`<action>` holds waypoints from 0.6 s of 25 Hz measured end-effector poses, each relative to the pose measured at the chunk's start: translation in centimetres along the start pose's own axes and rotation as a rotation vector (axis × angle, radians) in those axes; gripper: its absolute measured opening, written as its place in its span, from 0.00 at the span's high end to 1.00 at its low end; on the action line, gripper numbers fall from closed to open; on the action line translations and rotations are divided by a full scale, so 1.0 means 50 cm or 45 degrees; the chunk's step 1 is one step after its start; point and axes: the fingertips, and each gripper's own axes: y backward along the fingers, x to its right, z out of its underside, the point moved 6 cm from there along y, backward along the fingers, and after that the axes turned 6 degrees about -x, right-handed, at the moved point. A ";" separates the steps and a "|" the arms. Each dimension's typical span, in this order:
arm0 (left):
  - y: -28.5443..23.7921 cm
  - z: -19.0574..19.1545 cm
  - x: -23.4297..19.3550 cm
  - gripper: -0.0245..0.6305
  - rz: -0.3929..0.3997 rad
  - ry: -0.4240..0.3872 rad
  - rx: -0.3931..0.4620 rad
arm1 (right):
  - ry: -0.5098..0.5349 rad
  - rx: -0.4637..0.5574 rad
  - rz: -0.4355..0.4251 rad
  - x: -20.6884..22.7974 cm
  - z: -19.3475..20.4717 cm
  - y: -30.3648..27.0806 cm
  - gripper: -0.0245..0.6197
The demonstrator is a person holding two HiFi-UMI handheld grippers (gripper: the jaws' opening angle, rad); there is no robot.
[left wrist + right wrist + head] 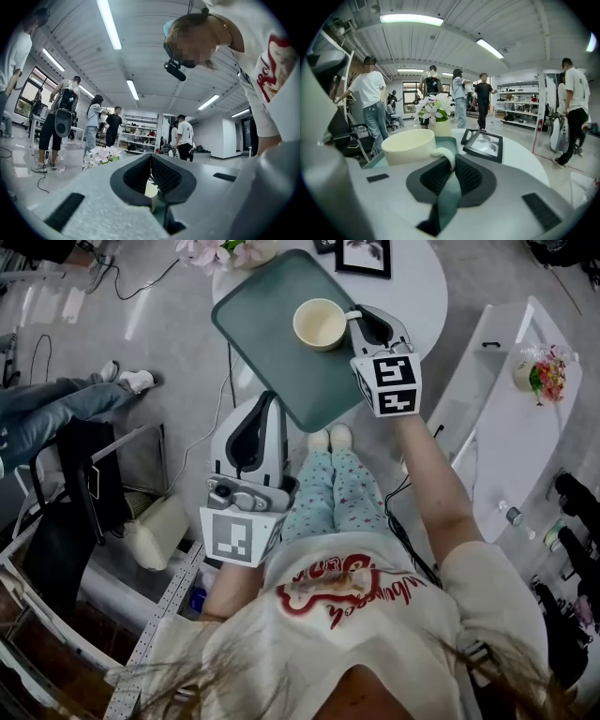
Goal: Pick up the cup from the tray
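A cream cup [319, 324] stands on a teal tray [272, 334] that lies partly on a round white table [424, 285] and overhangs its near edge. My right gripper [359, 317] is at the cup's right side, shut on the cup's handle [446, 157]; in the right gripper view the cup [410, 146] fills the space just left of the jaws, with the tray [451, 140] beneath. My left gripper [272, 397] meets the tray's near-left edge, jaws shut on it. The left gripper view shows the left gripper [151, 161] with teal in the slit.
A black picture frame [364, 254] and a vase of white flowers [220, 251] sit at the table's far side. A white shelf unit [516, 399] stands right, a black chair [80, 484] left. A seated person's legs [56, 409] and several standing people [461, 96] are around.
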 end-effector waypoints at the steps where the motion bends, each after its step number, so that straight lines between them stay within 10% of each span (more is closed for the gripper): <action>1: 0.001 -0.003 -0.002 0.94 0.001 0.000 0.005 | -0.008 -0.002 0.015 -0.001 -0.003 0.001 0.89; 15: 0.011 -0.121 -0.013 0.94 0.008 -0.030 0.065 | -0.129 0.080 0.097 -0.005 -0.230 0.162 0.89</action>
